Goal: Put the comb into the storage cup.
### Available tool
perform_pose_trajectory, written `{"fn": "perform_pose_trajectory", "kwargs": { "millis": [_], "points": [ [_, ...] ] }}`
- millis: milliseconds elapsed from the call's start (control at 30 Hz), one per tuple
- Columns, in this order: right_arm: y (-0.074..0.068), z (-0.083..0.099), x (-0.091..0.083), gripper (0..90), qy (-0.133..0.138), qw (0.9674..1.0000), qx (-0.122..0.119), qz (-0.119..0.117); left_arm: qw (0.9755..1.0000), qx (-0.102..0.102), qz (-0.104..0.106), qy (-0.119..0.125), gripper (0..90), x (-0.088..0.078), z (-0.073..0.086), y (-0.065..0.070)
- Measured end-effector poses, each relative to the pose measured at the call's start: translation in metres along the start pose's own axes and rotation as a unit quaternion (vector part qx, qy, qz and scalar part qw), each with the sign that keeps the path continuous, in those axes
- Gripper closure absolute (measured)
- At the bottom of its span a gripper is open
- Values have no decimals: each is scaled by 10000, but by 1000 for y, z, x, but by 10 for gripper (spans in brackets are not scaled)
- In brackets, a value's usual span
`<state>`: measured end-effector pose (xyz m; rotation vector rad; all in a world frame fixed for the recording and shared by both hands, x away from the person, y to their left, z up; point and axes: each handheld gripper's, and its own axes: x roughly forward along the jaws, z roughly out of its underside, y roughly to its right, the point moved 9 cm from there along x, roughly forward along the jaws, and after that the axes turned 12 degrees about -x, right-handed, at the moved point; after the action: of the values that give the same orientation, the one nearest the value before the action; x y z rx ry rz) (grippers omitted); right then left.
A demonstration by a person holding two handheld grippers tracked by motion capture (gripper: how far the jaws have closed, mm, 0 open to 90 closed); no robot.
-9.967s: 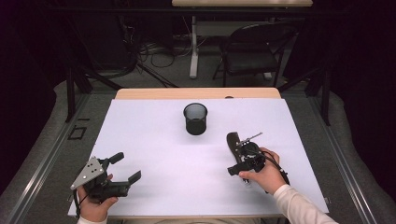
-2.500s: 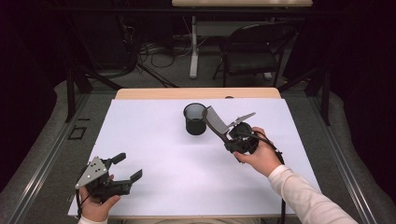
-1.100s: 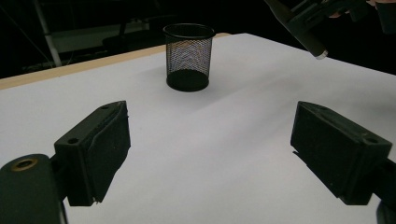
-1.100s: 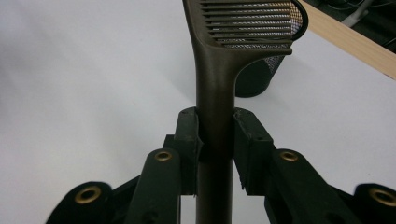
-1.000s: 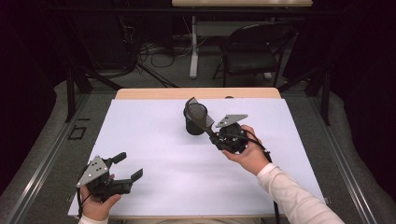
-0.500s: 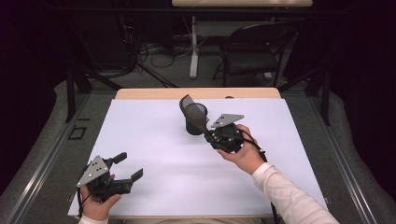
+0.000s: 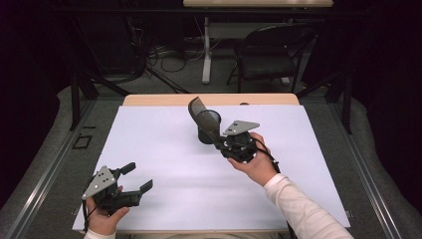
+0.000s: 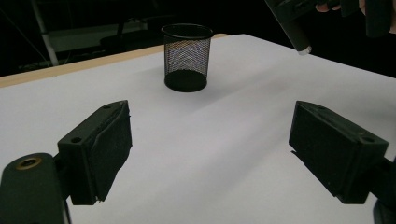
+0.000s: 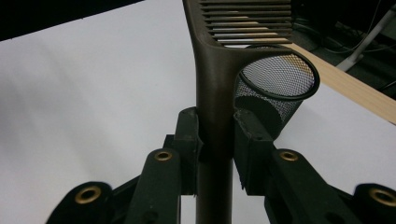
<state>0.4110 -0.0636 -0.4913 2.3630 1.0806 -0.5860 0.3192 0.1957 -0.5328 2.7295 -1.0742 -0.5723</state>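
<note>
A black mesh cup stands upright on the white table top, toward the far middle. My right gripper is shut on the handle of a dark brown comb. The comb slants up and to the left, its toothed head above the cup's rim. In the right gripper view the comb rises between the pads of the right gripper, with the cup just to its right. My left gripper is held low at the near left corner, open with nothing in it. From there the cup stands ahead of the left gripper.
A strip of bare wood runs along the table's far edge. Beyond it are a folding chair, a table leg and cables on the floor. The comb's handle end hangs at the upper right of the left gripper view.
My right gripper has carried the comb up from the table's right side and leftward to the cup; in the last second it shifted slightly further left. The left gripper has stayed put.
</note>
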Motion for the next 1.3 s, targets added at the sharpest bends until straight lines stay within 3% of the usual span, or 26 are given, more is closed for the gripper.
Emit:
{"fn": "perform_pose_trajectory", "kwargs": {
  "millis": [433, 667, 1300],
  "points": [
    [6, -8, -4, 727, 346, 9993, 96, 119, 9999, -91, -45, -17, 142, 5, -2, -1],
    [5, -12, -5, 727, 446, 9989, 96, 116, 9999, -109, -76, 54, 142, 4, -11, 0],
    [2, -18, -8, 727, 569, 9982, 44, 166, 9996, -262, 118, -36, 157, 14, -61, 8]
  ]
}}
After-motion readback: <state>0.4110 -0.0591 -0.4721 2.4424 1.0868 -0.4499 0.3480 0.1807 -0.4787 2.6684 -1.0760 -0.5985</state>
